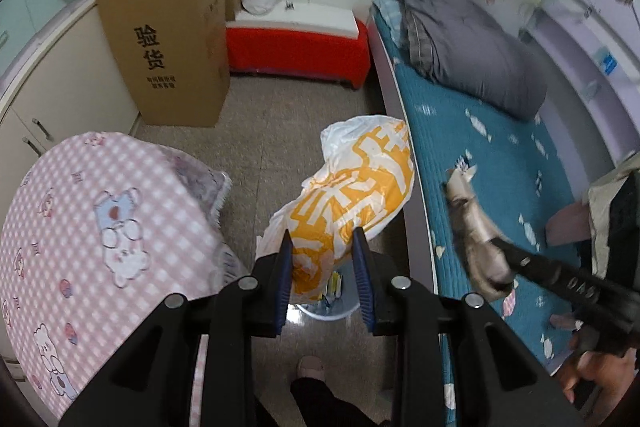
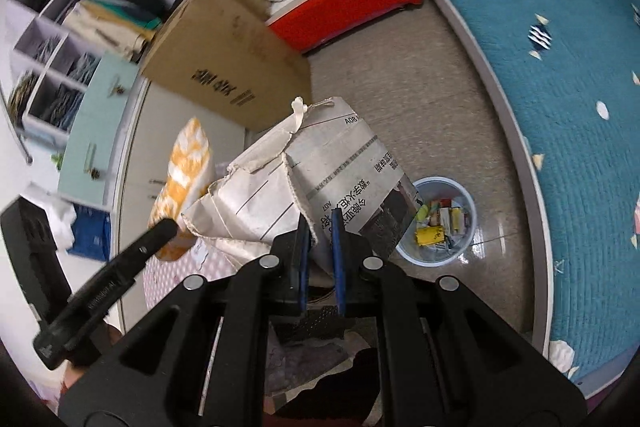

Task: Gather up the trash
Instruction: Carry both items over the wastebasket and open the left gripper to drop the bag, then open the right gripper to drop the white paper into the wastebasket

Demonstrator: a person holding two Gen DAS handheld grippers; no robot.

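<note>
My left gripper [image 1: 322, 239] is shut on an orange and white plastic bag [image 1: 360, 179], which hangs above the floor beside the bed. Under the bag stands a pale round bin [image 1: 320, 311], partly hidden by it. My right gripper [image 2: 320, 221] is shut on a crumpled newspaper [image 2: 300, 171]. In the right wrist view the bin [image 2: 468, 223] sits on the floor to the right of the newspaper, holding several small wrappers. The left wrist view shows the right gripper [image 1: 500, 247] holding the newspaper [image 1: 476, 227] over the bed. The left gripper [image 2: 168, 225] and the bag [image 2: 184, 167] appear at left in the right wrist view.
A tall cardboard box [image 1: 168, 47] and a red bench [image 1: 296, 51] stand at the far wall. A bed with a teal cover [image 1: 480, 155] and grey quilt [image 1: 468, 47] lies to the right. A round table with pink checked cloth [image 1: 100, 219] is left. A person's slipper [image 1: 310, 367] is below.
</note>
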